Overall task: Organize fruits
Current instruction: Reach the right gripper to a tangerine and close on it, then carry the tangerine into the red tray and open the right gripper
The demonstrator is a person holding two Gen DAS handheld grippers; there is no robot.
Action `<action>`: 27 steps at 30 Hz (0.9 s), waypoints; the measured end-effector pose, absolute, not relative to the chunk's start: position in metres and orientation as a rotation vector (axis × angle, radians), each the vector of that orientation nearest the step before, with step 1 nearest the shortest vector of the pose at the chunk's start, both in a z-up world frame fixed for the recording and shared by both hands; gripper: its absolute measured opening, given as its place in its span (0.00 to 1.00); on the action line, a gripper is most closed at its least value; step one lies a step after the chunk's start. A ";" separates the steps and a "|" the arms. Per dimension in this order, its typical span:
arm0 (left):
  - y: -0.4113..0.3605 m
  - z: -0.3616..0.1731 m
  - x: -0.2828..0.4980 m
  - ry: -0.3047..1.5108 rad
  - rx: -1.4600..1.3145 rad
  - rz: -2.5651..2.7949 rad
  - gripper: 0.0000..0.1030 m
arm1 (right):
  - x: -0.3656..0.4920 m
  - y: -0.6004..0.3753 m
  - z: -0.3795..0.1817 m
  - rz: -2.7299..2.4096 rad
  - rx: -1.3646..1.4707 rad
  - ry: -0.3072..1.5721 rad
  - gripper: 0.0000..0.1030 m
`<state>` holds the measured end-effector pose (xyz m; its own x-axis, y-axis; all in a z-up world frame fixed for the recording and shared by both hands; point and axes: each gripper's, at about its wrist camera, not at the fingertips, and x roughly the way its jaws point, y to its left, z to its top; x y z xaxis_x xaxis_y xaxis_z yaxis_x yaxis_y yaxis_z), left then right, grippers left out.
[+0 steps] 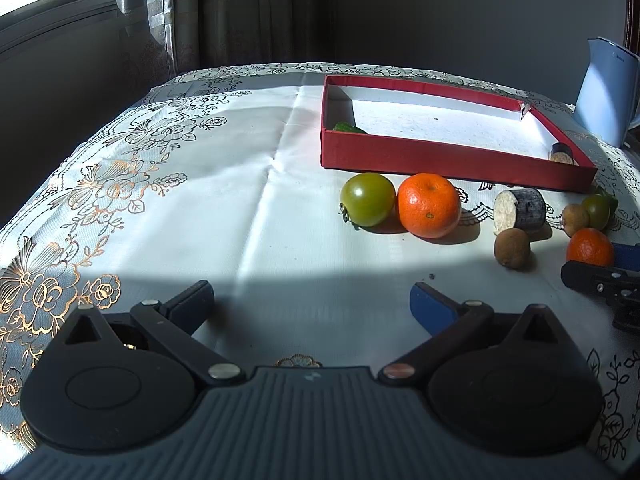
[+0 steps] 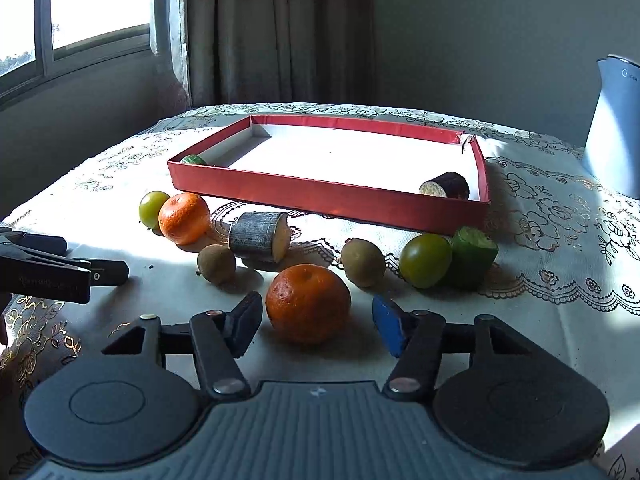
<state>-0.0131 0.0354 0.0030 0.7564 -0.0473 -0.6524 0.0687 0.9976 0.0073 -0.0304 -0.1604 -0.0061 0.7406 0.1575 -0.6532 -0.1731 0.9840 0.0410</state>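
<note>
An orange [image 2: 308,302] lies on the tablecloth between the fingers of my right gripper [image 2: 316,320]. The black pad is at its left side and a gap shows before the blue pad [image 2: 386,326], so the gripper is open. My left gripper [image 1: 312,300] is open over bare cloth with nothing in it. The red box [image 2: 328,196] holds a green cucumber piece [image 2: 193,159] in its near left corner and a dark cut cylinder [image 2: 448,186] at its right end. In the left wrist view the same orange [image 1: 590,250] shows at the far right.
In front of the box lie a green tomato [image 2: 153,208], a second orange [image 2: 184,218], a grey cut cylinder [image 2: 258,236], two brown fruits [image 2: 216,263] [image 2: 362,262], another green tomato [image 2: 425,260] and a cucumber chunk [image 2: 474,258]. A blue jug [image 2: 616,132] stands far right.
</note>
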 end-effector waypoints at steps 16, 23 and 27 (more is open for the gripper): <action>0.036 0.003 -0.013 0.710 0.031 -0.063 1.00 | -0.027 -0.167 0.029 0.182 0.000 0.592 0.42; 0.036 0.003 -0.014 0.709 0.033 -0.061 1.00 | 0.039 -0.182 0.041 0.116 -0.043 0.581 0.42; 0.036 0.003 -0.014 0.709 0.033 -0.062 1.00 | 0.069 -0.184 0.022 0.083 -0.066 0.624 0.42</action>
<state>-0.0138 0.0362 0.0027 0.7572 -0.0457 -0.6516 0.0679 0.9976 0.0089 0.0692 -0.1837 0.0216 0.8083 0.0578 -0.5860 -0.0978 0.9945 -0.0368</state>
